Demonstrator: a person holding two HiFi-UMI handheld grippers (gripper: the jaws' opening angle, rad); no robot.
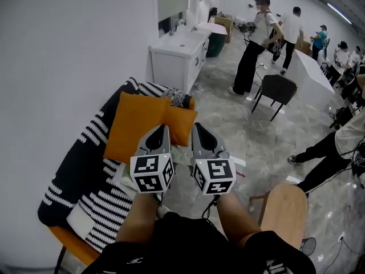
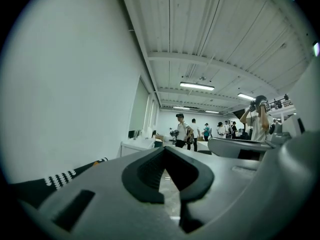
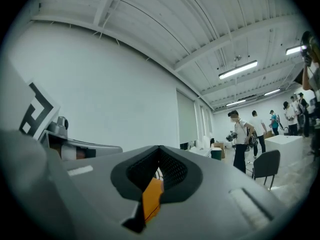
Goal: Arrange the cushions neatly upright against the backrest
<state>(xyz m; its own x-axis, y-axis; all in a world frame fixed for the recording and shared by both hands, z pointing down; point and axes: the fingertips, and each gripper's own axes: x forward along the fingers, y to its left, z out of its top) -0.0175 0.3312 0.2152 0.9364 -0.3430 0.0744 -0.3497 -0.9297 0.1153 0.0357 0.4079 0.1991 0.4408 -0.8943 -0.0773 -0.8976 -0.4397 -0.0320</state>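
Cushions (image 1: pixel 136 124), both orange, lie on the black-and-white striped throw (image 1: pixel 94 153). Your left gripper (image 1: pixel 165 128) and right gripper (image 1: pixel 197 125) sit side by side over them, jaws pressed together, pinching nothing.

Left tool (image 1: pixel 165 127), right tool (image 1: pixel 197 125): grey, b/w marker cubes (image 1: pixel 151 173); blk top (image 1: pixel 188 245).

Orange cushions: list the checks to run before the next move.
1. Orange cushions set neatly upright: not ok, they overlap in a bunch at the seat's far end.
2. Left hand-held gripper free: ok, jaws together, nothing between them.
3. Right hand-held gripper free: cannot tell, jaws together, orange shows in their gap.
4. Cushions within reach: ok, both tips sit at the cushions' edge.
5. Bystanders clear: ok, they stand across the room.
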